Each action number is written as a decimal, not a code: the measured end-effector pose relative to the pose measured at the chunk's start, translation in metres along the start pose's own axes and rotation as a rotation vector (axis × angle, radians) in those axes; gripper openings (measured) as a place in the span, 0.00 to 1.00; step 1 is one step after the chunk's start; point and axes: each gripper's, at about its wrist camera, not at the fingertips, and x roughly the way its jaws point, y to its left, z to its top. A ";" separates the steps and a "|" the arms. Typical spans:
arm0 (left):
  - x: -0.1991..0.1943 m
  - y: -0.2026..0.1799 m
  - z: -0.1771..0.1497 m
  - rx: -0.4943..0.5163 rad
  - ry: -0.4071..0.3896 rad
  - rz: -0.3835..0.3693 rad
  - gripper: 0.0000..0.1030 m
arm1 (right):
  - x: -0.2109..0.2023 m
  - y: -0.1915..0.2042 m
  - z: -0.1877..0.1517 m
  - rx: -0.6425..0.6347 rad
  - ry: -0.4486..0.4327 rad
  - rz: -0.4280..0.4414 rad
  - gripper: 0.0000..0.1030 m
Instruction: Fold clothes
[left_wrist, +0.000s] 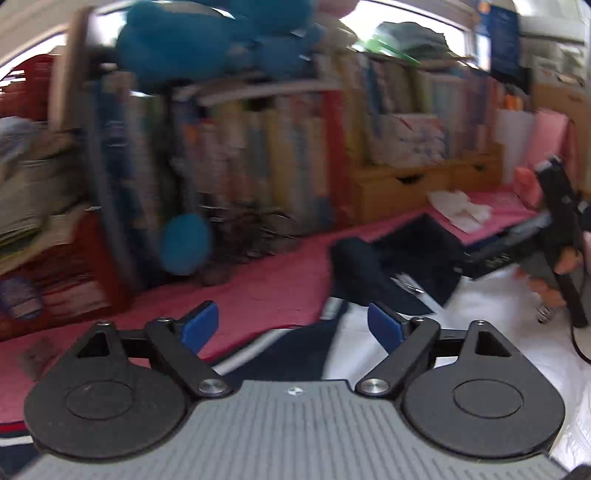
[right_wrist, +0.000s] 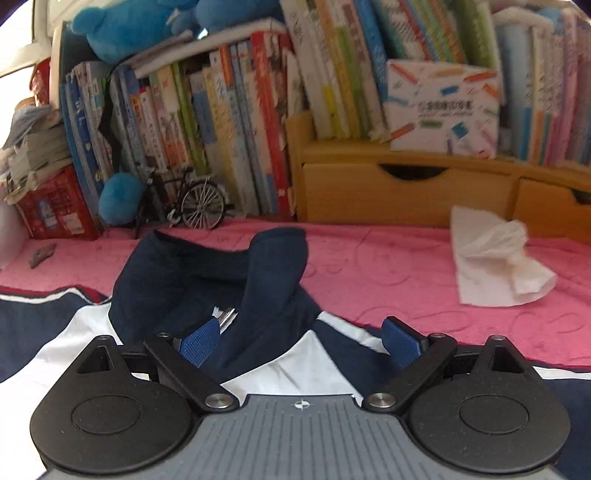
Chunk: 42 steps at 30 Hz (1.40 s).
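The left gripper (left_wrist: 293, 326) is held wide apart over the jacket's (right_wrist: 258, 280) edge, blue pads (left_wrist: 199, 326) clear of the cloth, nothing pinched. The right gripper (right_wrist: 301, 341) is spread equally wide just short of the jacket's navy collar, nothing clamped. From the left wrist view, fingers (left_wrist: 565, 260) are seen wrapped round its handle, right of the jacket.

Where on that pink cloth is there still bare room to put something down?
Bare pink cloth lies between the navy and white jacket and the crumpled tissue, and more in front of the wooden drawers. A smaller patch sits left of the collar. It is crowded near the toy bicycle and books.
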 end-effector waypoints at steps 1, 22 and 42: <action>0.022 -0.012 0.000 0.038 0.034 -0.002 0.94 | 0.008 0.001 -0.001 -0.001 0.022 0.006 0.83; 0.100 0.024 0.000 -0.109 0.116 0.304 0.35 | -0.008 -0.037 0.022 0.040 -0.106 0.016 0.62; 0.076 0.005 -0.016 0.003 0.108 0.301 0.02 | -0.062 -0.082 -0.021 -0.134 0.071 -0.119 0.06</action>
